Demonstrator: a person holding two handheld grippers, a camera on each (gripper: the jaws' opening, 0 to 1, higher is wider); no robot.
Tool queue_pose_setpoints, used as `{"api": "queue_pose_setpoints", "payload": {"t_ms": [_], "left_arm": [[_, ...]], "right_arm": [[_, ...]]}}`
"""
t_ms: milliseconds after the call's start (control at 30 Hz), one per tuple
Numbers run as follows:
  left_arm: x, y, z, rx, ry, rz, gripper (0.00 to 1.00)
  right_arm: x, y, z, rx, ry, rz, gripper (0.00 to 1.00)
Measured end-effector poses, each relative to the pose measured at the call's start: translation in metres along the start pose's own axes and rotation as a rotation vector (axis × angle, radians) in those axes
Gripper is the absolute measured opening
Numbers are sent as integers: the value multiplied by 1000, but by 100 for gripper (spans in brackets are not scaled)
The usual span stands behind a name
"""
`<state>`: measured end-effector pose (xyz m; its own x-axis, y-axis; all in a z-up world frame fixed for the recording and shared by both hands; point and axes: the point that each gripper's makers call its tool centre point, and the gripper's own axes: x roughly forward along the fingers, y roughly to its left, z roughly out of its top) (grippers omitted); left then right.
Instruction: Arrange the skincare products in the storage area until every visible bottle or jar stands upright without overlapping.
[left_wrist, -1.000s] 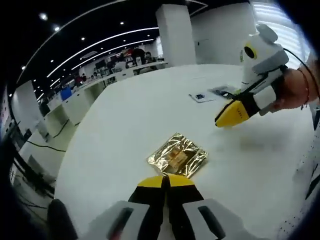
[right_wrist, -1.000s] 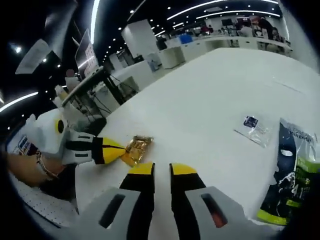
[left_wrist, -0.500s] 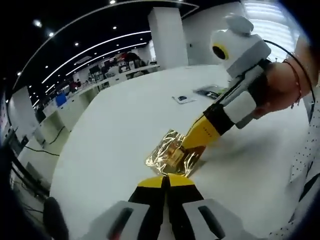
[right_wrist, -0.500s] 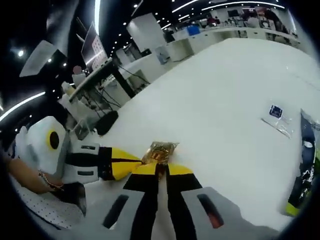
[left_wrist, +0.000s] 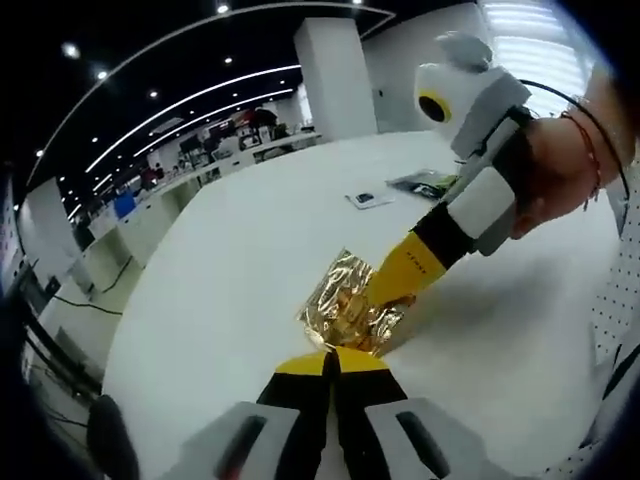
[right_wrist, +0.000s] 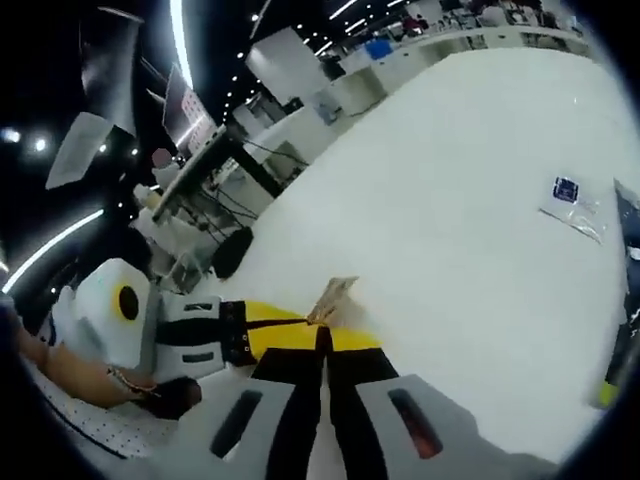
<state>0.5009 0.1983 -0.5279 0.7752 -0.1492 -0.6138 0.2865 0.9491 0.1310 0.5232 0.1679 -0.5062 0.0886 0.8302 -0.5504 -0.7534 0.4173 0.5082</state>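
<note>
**Gold sachet pinched and lifting at one edge: slip and crumple risk**

My right tongs (left_wrist: 385, 297) were pinching the near corner of the gold foil sachet (left_wrist: 345, 300), which lay on the white worktop (left_wrist: 240, 240) just ahead of my left tongs (left_wrist: 333, 362). In the right gripper view the sachet (right_wrist: 335, 297) stood edge-on, poking up past the tips of the right tongs (right_wrist: 322, 340), so I judged it tilted off the surface on one side. My left tongs were pressed together, holding nothing, with their tips just short of the foil.

Risks as I read them. The grip was on a thin corner only; slick foil could slide out and drop flat again. Squeezing harder would crease or burst the packet. The left tongs sat close enough that a careless nudge could knock the sachet out of the pinch. A soft sachet is also unlikely to stand upright unsupported.

Against the frames from half a second before: the right tongs were already closed at the foil then, with the sachet lying flatter. Now its far side had risen and the packet looked more crumpled. One second before, the right tongs were well apart from it, spread, up at 2 o'clock in the left gripper view.

A small clear packet (right_wrist: 572, 194) and a dark pouch (left_wrist: 425, 183) lay far off, at 1 o'clock in the left gripper view.
</note>
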Motion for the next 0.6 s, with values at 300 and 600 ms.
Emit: {"api": "queue_pose_setpoints", "payload": {"t_ms": [300, 600], "left_arm": [[-3, 0, 0, -165, -17, -3, 6], [-22, -5, 29, -433, -138, -191, 26]], "right_arm": [[-4, 4, 0, -174, 14, -13, 0], [-31, 17, 8, -214, -41, 94, 0]]}}
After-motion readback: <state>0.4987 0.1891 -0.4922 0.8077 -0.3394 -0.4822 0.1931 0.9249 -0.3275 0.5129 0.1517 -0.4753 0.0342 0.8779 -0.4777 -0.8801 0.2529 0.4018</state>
